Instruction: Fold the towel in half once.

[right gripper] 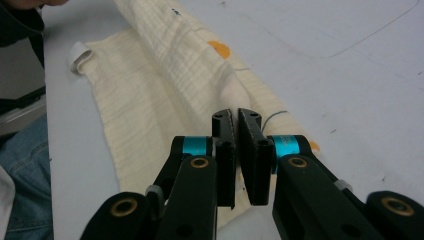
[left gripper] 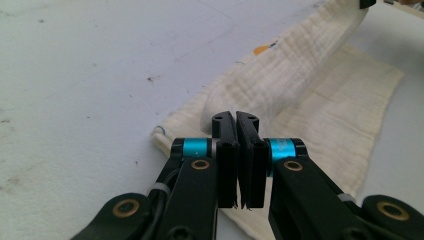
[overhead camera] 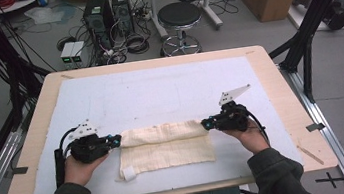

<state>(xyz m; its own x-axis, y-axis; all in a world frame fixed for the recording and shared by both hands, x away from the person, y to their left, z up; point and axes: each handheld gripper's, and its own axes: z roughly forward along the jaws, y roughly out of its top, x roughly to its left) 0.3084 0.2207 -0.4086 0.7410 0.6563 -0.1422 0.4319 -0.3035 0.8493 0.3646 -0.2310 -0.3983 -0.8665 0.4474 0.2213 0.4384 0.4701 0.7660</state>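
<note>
A cream cloth (overhead camera: 167,150) lies folded on the white mat in front of the person. Its far edge forms a raised roll stretched between the two grippers. My left gripper (overhead camera: 116,140) is shut on the left end of that roll. In the left gripper view the jaws (left gripper: 235,120) stand pressed together, and the cloth (left gripper: 310,90) rises from them toward the upper right. My right gripper (overhead camera: 205,123) is shut on the right end. In the right gripper view its jaws (right gripper: 235,116) pinch the cloth (right gripper: 160,75), which has orange marks.
The white mat (overhead camera: 159,88) covers most of the wooden table (overhead camera: 280,88). A small white tag (overhead camera: 128,173) sticks out at the cloth's near left corner. A thin wooden stick (overhead camera: 310,154) lies at the table's front right. A stool (overhead camera: 179,18) stands beyond the far edge.
</note>
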